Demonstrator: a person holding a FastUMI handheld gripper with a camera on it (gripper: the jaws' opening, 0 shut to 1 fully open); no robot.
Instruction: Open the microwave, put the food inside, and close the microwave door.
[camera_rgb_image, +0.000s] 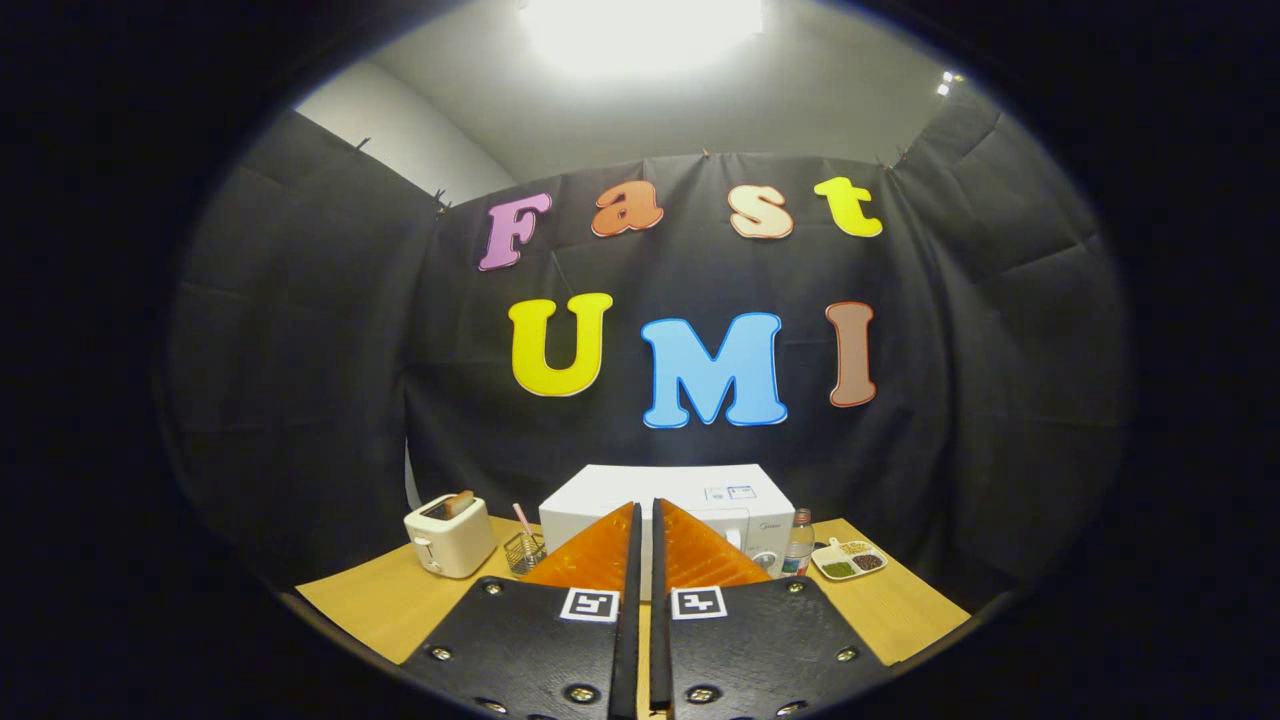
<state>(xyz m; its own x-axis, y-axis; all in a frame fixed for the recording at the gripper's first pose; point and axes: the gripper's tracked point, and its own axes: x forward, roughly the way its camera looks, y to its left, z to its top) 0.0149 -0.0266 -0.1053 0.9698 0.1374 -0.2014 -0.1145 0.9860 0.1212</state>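
Nearest the lens, the gripper has its two orange fingers drawn almost together, only a thin slit between them and nothing held. It hangs above the near edge of the wooden table, pointing at 12 o'clock toward the microwave.

That white microwave, the largest thing on the table, sits beyond the fingertips against the booth's back cloth, partly masked by the fingers. Its door looks closed, though the fingers cover most of the front. By that reading the task is at its first step: the approach to open the door. The next move calls for carrying the gripper forward to the door's edge or handle, which I cannot make out from here, and spreading the jaws to hook it.

At 10 o'clock stands a cream toaster with something in its slot, then a small wire basket holding a pink stick. At 2 o'clock a bottle stands just beside the microwave, close enough to be knocked. Past it lies a divided dish of food, likely the item to load.
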